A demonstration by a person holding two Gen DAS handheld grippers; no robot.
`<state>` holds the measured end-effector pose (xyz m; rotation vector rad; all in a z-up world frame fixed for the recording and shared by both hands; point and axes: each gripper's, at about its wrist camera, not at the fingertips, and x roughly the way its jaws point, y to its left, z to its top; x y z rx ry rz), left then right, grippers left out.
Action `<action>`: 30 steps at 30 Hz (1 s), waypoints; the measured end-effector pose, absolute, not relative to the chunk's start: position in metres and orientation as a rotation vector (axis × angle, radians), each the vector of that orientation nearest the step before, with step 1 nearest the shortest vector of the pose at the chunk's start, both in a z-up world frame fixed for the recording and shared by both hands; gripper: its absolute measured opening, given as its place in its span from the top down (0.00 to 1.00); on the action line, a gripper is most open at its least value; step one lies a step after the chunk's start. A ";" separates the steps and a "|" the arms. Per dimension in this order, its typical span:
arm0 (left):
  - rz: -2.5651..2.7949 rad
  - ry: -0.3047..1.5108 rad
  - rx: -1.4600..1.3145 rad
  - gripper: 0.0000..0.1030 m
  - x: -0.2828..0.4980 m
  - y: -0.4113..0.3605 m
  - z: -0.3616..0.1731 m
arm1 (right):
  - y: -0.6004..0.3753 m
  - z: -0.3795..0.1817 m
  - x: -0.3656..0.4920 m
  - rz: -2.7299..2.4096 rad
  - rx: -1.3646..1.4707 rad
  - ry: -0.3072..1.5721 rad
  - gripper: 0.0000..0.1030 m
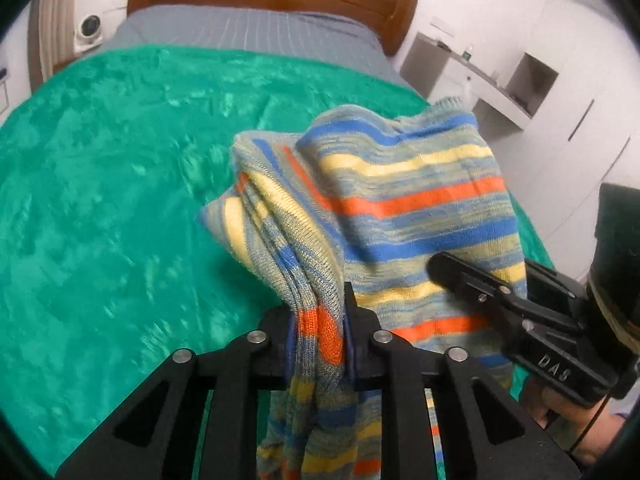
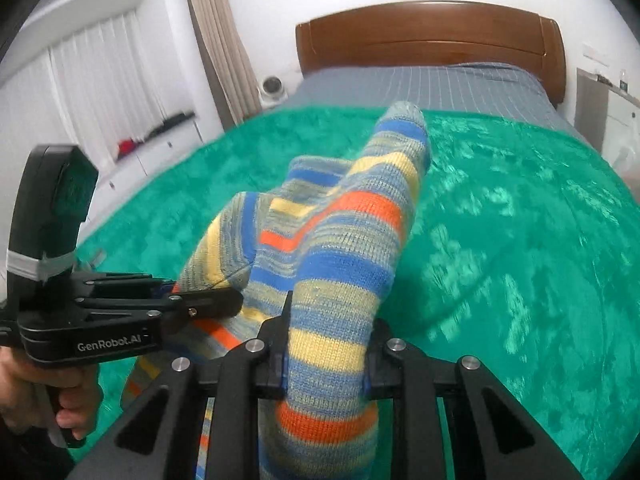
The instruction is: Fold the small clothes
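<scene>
A small knitted garment (image 1: 400, 200) with blue, yellow, orange and grey stripes is held up over a green blanket (image 1: 120, 200). My left gripper (image 1: 320, 320) is shut on a bunched edge of it. My right gripper (image 2: 326, 344) is shut on another part of the garment (image 2: 344, 248), which drapes over its fingers. The right gripper also shows in the left wrist view (image 1: 452, 272) at the right, against the cloth. The left gripper shows in the right wrist view (image 2: 224, 300) at the left, pinching the cloth.
The green blanket (image 2: 520, 240) covers a bed with a grey striped sheet (image 2: 420, 80) and a brown wooden headboard (image 2: 432, 36). White shelves (image 1: 500, 80) stand on the right of the bed. White curtains (image 2: 100, 80) and a low cabinet are on the left.
</scene>
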<state>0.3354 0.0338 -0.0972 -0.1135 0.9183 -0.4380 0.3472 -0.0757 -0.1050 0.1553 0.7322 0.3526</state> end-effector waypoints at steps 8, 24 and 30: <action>-0.223 0.903 0.089 0.17 0.307 0.044 -0.130 | -0.112 -0.124 0.325 0.104 0.094 0.845 0.06; 0.005 0.637 0.195 0.00 0.130 0.040 -0.012 | -0.118 -0.029 0.149 0.042 0.024 0.738 0.00; -0.037 0.752 0.101 0.00 0.088 0.039 -0.015 | -0.110 -0.021 0.106 0.046 0.043 0.763 0.00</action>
